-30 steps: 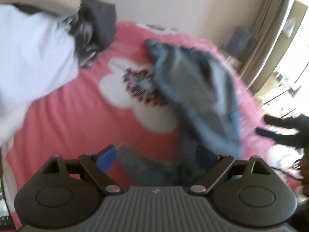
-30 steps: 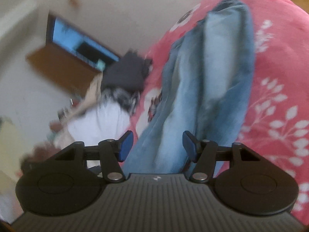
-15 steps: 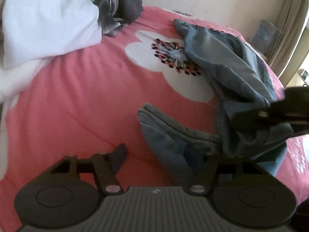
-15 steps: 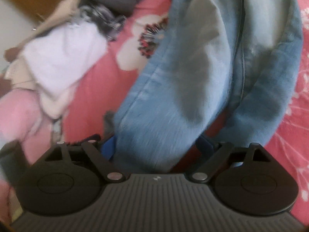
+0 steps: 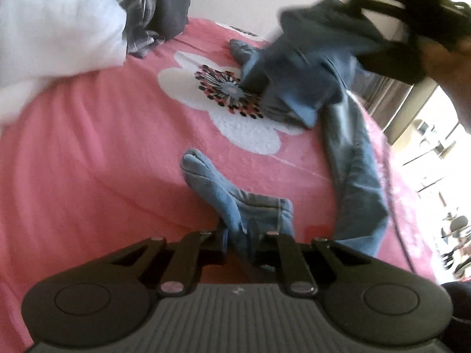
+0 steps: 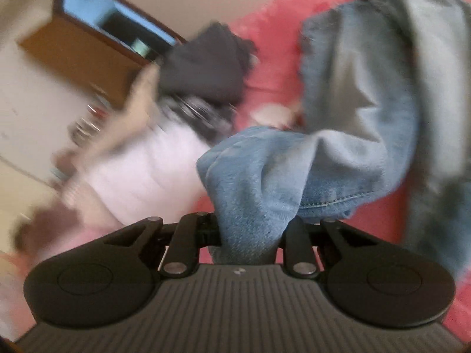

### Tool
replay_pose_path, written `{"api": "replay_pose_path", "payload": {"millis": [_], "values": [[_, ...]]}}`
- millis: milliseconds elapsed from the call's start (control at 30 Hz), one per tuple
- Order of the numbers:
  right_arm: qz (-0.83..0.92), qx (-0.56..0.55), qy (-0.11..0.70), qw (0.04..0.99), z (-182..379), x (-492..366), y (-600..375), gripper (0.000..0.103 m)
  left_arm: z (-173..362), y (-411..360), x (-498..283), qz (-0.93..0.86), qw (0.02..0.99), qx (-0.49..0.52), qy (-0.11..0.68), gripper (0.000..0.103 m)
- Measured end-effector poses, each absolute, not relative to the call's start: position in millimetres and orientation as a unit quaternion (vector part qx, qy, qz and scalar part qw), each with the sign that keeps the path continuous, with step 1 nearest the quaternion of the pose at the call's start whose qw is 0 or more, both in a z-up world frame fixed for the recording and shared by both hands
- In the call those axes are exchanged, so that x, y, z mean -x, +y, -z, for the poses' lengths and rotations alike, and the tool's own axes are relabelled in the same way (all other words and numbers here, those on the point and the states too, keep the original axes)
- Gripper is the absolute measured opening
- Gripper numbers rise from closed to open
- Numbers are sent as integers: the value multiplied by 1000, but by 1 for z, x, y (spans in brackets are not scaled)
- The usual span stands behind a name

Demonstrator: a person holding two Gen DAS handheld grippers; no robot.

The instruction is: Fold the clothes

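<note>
A pair of blue jeans (image 5: 353,161) lies across the pink flowered bedspread (image 5: 88,161). My left gripper (image 5: 240,248) is shut on a bunched edge of the jeans low on the bed. In the left wrist view my right gripper (image 5: 391,29) hangs at the upper right, lifting another part of the jeans off the bed. The right wrist view, blurred by motion, has my right gripper (image 6: 248,236) shut on a thick fold of the jeans (image 6: 294,176), with the rest trailing down to the right.
A heap of white cloth (image 5: 53,29) with grey and dark garments (image 5: 159,8) on it fills the bed's far left corner. A wooden cabinet with a dark screen (image 6: 97,26) stands against the wall. A curtain and a bright window (image 5: 426,135) are on the right.
Both grippers went from open to shut on the jeans. The right gripper has lifted its part of the jeans up off the bed; the left stays low.
</note>
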State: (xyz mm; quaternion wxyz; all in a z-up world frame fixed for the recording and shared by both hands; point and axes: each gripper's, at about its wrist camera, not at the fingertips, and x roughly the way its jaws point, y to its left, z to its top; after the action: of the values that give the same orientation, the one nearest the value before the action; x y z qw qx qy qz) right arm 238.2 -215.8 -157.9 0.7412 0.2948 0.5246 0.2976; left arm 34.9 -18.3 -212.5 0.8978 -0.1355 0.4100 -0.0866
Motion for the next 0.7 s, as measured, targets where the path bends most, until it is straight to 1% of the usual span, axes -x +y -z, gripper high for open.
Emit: {"api": "replay_pose_path", "payload": {"millis": [33,67,100,133,167,200,267,300,333,367,400,433,467,533,600,700], "values": [[-305,-311,524,732,158,-246,-211,19,213,-17,-34,89,896,142,411,13],[-313,-327,524,722,158,-253,-207,23,214,-15,-34,92,895,148,411,13],[-320,-344,523,711,158,-260,-203,29,215,-14,-33,94,893,155,412,13],[-328,-360,522,701,157,-267,-198,32,216,-12,-33,97,891,161,412,13],[-335,-375,521,690,157,-275,-194,44,217,-11,-32,99,890,167,413,13],[-342,-391,519,679,157,-282,-189,62,218,-9,-32,101,888,174,413,14],[-325,-384,572,648,184,-283,-171,73,219,-6,-31,105,885,185,415,21],[-313,-376,602,631,201,-282,-160,74,220,-5,-32,104,884,188,416,26],[-305,-366,623,621,211,-278,-154,74,220,-3,-31,103,883,192,417,36],[-307,-359,629,617,215,-273,-154,76,220,-1,-30,103,881,197,418,43],[-312,-354,632,615,215,-267,-157,78,219,1,-29,105,879,204,417,57],[-317,-346,630,618,212,-263,-163,78,219,4,-29,109,878,213,416,62],[-321,-337,627,624,207,-258,-170,79,218,7,-28,113,876,222,414,63],[-324,-321,619,639,194,-249,-191,80,217,11,-27,121,873,232,410,68],[-323,-312,614,649,181,-239,-217,80,215,15,-24,129,874,237,405,71],[-301,-313,597,674,164,-222,-265,80,210,19,-20,139,877,235,395,72]]}}
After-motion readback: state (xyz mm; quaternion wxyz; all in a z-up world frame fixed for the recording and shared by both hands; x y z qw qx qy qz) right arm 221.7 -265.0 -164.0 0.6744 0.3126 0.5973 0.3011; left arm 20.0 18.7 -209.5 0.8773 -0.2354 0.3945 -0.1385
